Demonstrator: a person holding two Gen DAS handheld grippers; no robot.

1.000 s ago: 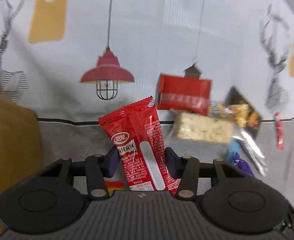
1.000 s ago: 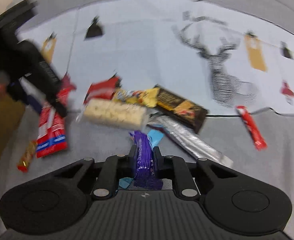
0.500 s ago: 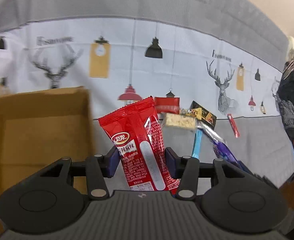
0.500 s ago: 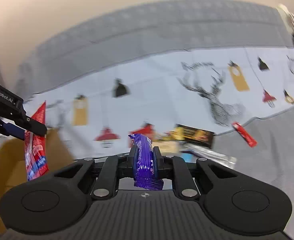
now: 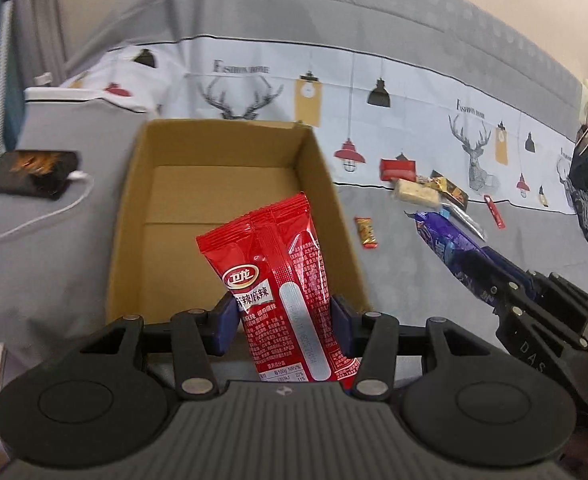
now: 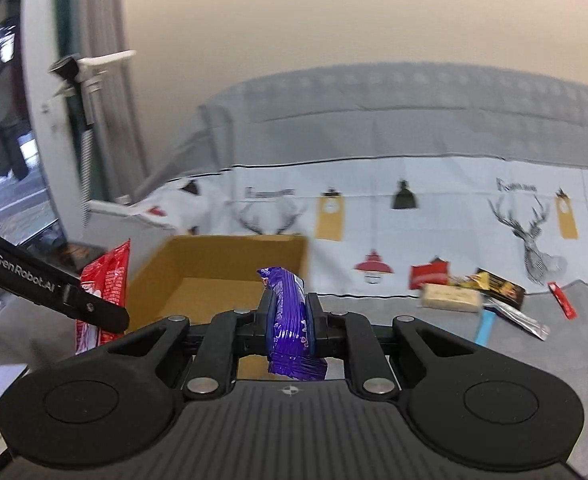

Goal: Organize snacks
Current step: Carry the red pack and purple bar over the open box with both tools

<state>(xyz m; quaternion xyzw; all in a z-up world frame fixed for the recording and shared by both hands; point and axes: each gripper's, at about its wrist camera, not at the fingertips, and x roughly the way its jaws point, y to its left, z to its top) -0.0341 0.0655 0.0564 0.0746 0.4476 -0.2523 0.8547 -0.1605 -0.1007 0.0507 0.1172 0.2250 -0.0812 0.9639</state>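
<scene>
My left gripper (image 5: 284, 326) is shut on a red snack packet (image 5: 278, 280) and holds it upright at the near edge of an open cardboard box (image 5: 134, 216). The box floor looks bare. My right gripper (image 6: 290, 320) is shut on a purple snack bar (image 6: 288, 312), in the air just right of the box (image 6: 214, 252). The purple bar (image 5: 450, 248) and right gripper also show at the right of the left wrist view. The red packet (image 6: 102, 292) shows at the left of the right wrist view.
Several snacks lie on the grey cloth right of the box: a small orange candy (image 5: 366, 232), a red packet (image 5: 398, 169), a pale rice bar (image 5: 416, 196), a dark packet (image 5: 450, 190), a red stick (image 5: 494, 210). A black device (image 5: 32, 174) with white cable lies left.
Both grippers lifted away from the snack pile and swung left with their snacks. The cardboard box has come into full view under the left gripper.
</scene>
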